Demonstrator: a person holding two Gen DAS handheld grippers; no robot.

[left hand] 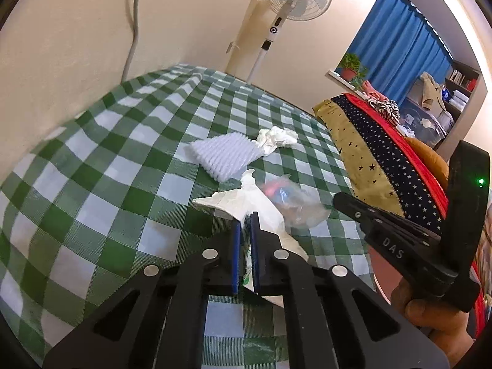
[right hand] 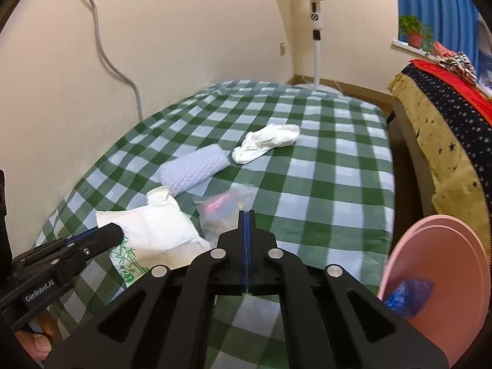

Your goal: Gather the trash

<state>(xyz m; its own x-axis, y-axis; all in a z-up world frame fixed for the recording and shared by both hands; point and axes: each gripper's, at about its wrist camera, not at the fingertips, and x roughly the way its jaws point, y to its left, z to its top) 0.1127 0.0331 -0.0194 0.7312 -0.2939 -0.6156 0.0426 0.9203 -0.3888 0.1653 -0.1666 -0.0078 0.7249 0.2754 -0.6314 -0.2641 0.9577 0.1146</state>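
Covering the tabletop: a green-and-white checked cloth, its near edge hidden behind the gripper frames.
Pink bin: pink bin at the near right in the right wrist view, cut off by the frame edge; a blue crumpled wrapper lies inside.
White tissue pack: white tissue pack near the middle, with a green bamboo print at its near end; the part between the blue pads is hidden.
Left gripper: left gripper has its jaws clenched on the white tissue pack.
Right gripper: right gripper has its jaws pressed fully together, pads meeting with nothing seen between them; the tips sit just beside the clear bag.
Clear bag: clear bag right of the tissue pack, with red and blue contents too blurred to name.
Foam net: white foam net farther off, left of centre.
Crumpled white paper: crumpled white paper farthest, touching the foam net's right end.
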